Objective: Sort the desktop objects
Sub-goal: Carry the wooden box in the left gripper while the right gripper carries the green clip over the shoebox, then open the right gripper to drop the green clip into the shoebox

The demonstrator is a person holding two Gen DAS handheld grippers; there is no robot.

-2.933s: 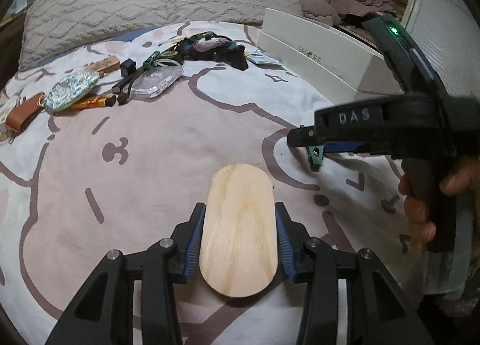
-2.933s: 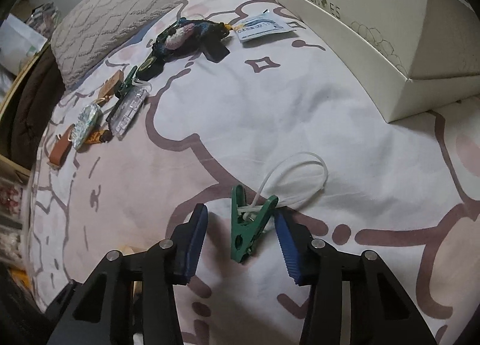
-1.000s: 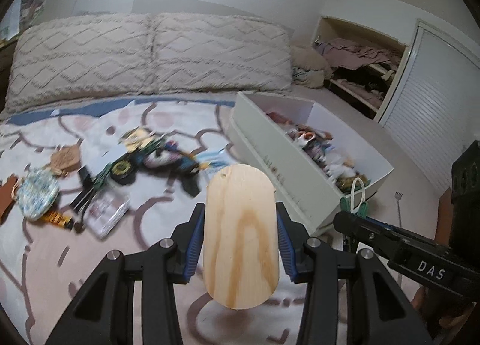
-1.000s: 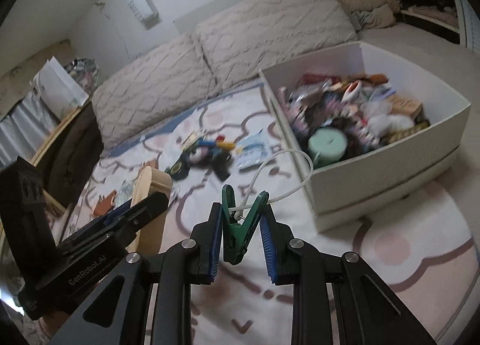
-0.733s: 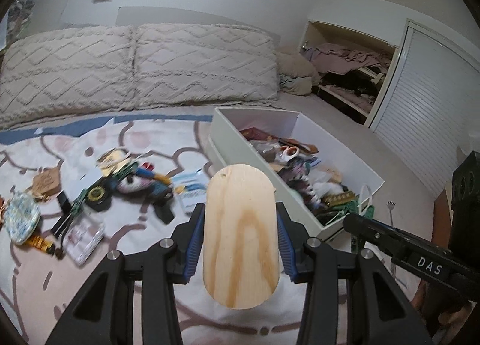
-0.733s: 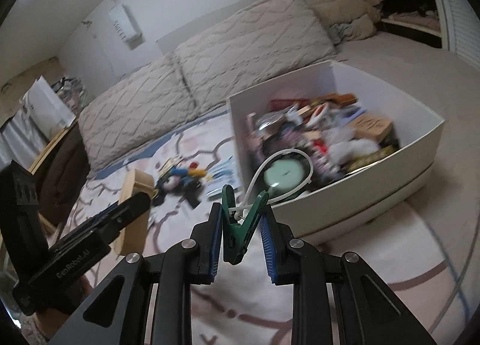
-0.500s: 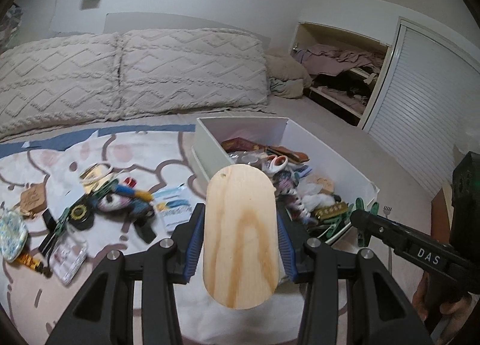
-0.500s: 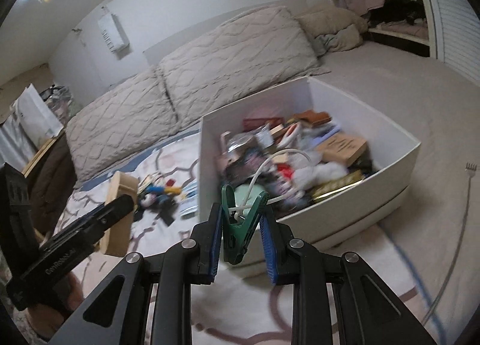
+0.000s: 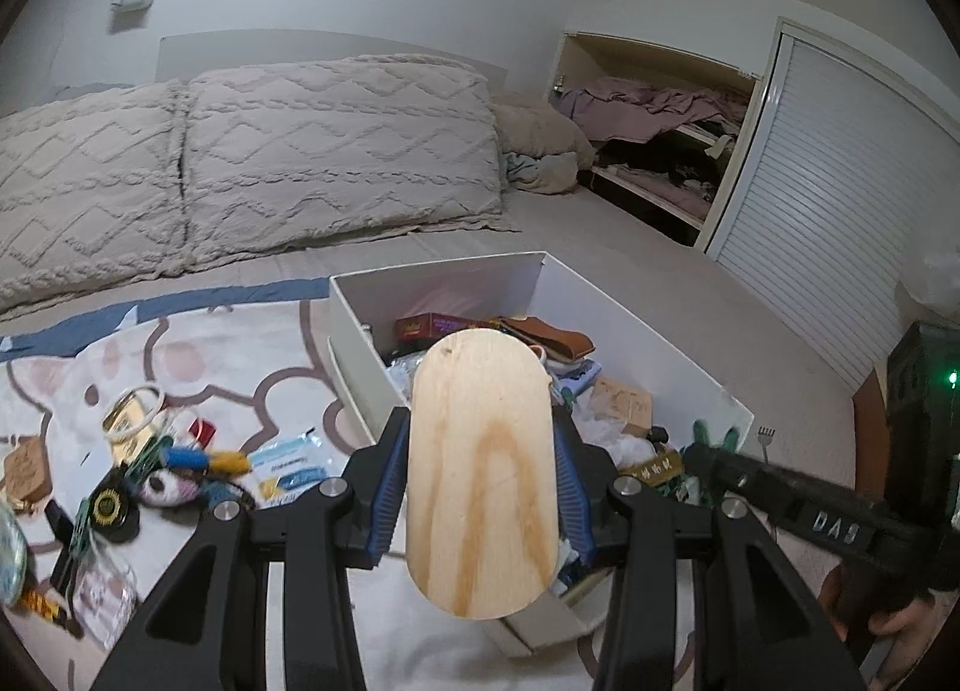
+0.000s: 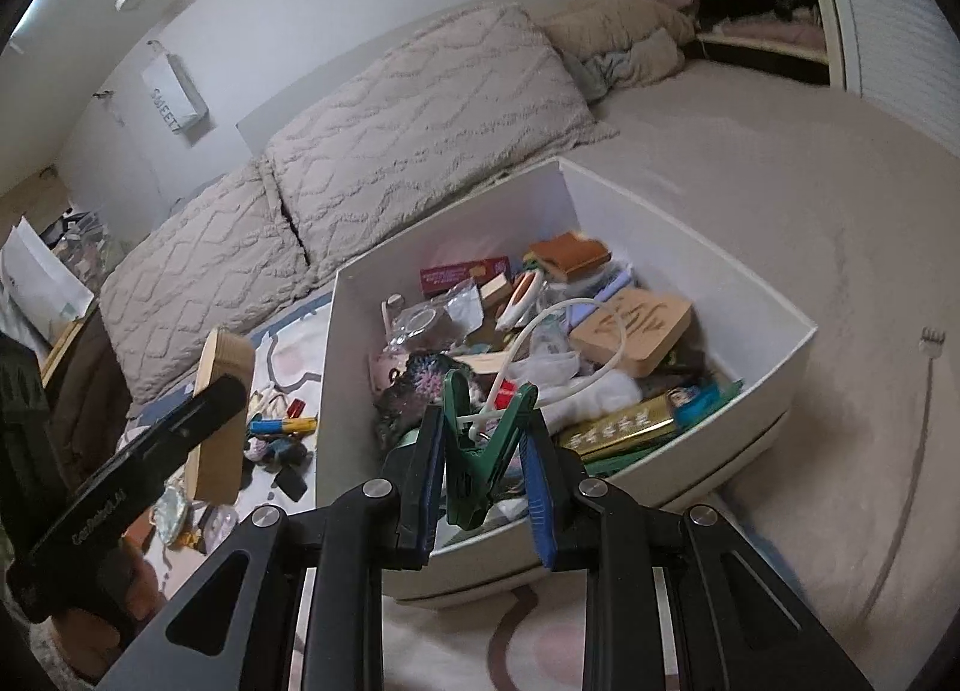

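Over the near corner of the white box (image 10: 774, 343), both grippers carry a load not yet let go. By the look of things the sorting is well along but unfinished: the box already holds a heap of small things, a wooden block (image 10: 639, 328), a gold bar-shaped packet (image 10: 618, 427) and a brown leather pouch (image 10: 570, 256) among them, while a scatter of loose items (image 9: 174, 469) lies on the patterned bedspread (image 9: 198, 355) at about nine o'clock from the box in the left wrist view. The left gripper (image 9: 480, 487) is clamped on an oval wooden board (image 9: 480, 481), its blue pads pressing the board's two long edges, the board upright in front of the box. The right gripper (image 10: 483, 472) is nearly closed on a green clip (image 10: 477, 454) with a white cord loop (image 10: 576, 343) trailing from it toward twelve o'clock over the box's contents. What remains, I judge, is dropping both pieces in and fetching the rest from the bedspread.
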